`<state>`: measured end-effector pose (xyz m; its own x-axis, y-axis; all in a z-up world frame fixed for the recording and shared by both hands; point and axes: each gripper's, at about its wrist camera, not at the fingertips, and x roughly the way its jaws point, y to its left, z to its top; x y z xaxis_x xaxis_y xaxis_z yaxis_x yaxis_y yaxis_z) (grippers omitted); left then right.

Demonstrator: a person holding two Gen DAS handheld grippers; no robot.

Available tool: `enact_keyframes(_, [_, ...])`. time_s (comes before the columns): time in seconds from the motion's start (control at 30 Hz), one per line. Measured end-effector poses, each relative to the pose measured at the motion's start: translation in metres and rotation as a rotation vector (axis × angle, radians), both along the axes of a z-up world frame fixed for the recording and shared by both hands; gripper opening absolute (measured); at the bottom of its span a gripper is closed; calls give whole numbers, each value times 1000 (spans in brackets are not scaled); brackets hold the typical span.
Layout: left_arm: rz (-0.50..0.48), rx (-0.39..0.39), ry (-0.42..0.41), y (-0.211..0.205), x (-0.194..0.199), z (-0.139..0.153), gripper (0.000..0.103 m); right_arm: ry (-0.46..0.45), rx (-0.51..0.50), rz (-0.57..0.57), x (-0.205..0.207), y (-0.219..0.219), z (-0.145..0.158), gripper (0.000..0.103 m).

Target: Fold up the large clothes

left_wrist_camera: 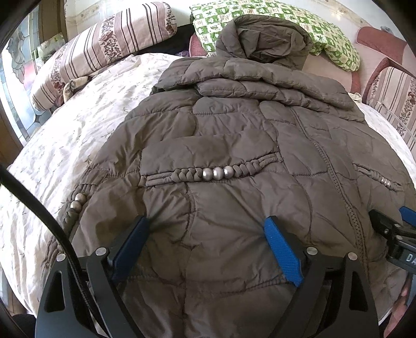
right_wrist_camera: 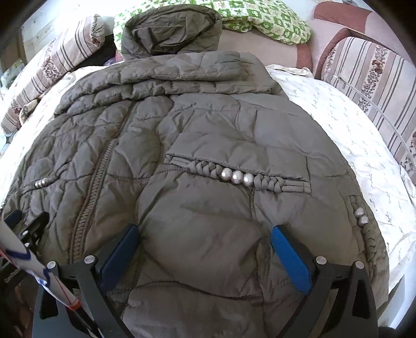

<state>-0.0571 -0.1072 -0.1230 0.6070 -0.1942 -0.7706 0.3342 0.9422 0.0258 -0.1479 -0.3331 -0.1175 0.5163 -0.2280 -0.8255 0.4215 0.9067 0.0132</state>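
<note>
A large brown quilted jacket (left_wrist_camera: 234,145) with a hood (left_wrist_camera: 262,39) lies front up on the bed, zipper shut and sleeves folded across the chest. Braided pocket trims carry silver beads (left_wrist_camera: 218,173). My left gripper (left_wrist_camera: 206,221) hovers over the lower left half near the hem, jaws wide apart, blue pads (left_wrist_camera: 282,249) clear of the fabric. Over the lower right half of the jacket (right_wrist_camera: 208,130), my right gripper (right_wrist_camera: 205,229) stands equally wide, pinching nothing. Each gripper shows at the edge of the other's view: the right gripper (left_wrist_camera: 390,228) and the left gripper (right_wrist_camera: 28,223).
The jacket rests on a white patterned bedsheet (left_wrist_camera: 65,145). Striped pillows (left_wrist_camera: 104,49) lie at the back left, and a green checked blanket (left_wrist_camera: 280,20) sits behind the hood. A striped cushion (right_wrist_camera: 369,78) and a curved headboard edge are at the right.
</note>
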Motion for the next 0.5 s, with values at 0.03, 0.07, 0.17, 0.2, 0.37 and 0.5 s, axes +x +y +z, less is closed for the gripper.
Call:
enact_keyframes(0.03, [4,-4,0,1,-1,1,90,-12,-5,3,-1,2,3,103])
enact_keyframes(0.07, [7,-1,-4,1,-2,3,90,-30,-5,14,-4,4,7,103])
enact_keyframes(0.17, [5,-5,-14,0,-6,6,90,-76,-11,35,-12,13,17,103])
enact_keyframes(0.2, [6,-2,-18,0,-7,7,90,-88,0,56,-13,16,19,103])
enact_keyframes(0.37, [3,4,-10,0,-9,6,90,-83,8,121,-14,32,19,103])
enact_keyframes(0.5, [3,0,-4,0,-9,7,90,-27,61,121,-10,29,2,103])
